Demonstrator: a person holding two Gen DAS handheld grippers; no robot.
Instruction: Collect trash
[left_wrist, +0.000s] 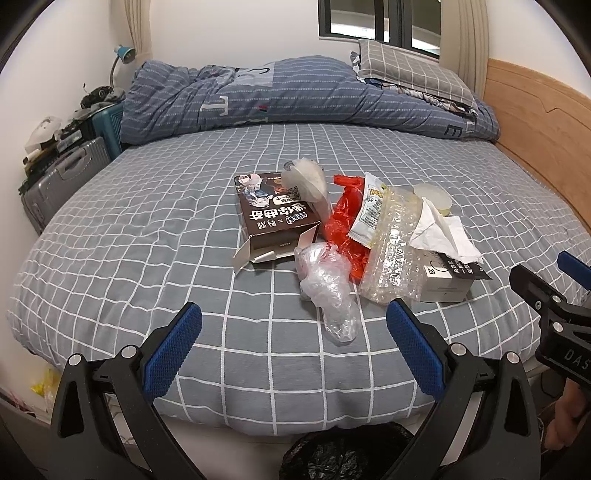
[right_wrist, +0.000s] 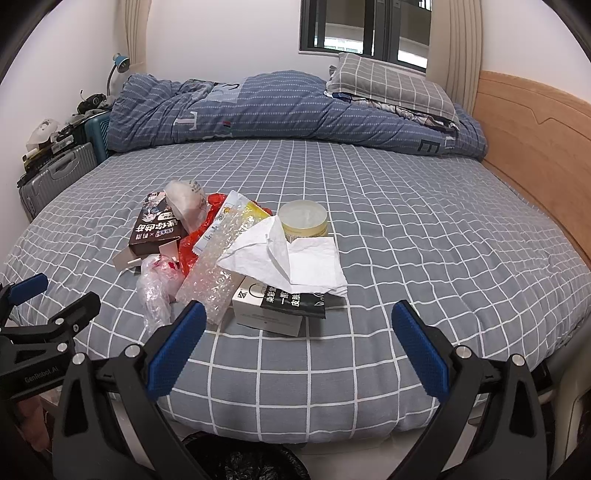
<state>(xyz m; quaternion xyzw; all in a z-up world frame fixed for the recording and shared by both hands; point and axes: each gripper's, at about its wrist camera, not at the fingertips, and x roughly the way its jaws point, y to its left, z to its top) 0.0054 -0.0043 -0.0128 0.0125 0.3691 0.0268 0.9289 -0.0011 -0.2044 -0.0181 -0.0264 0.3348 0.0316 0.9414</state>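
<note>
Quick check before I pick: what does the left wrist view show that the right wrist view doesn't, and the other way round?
Only the left wrist view shows the brown box's whole printed top, yellow plastic on the floor at the bed's lower left, and the right claw from the side.

Only the right wrist view shows the round tub's full lid, the white tissue spread open, and the left claw from the side.

Both show the trash pile on the checked bed, the clear plastic wad, the black bag below, and open claws.
</note>
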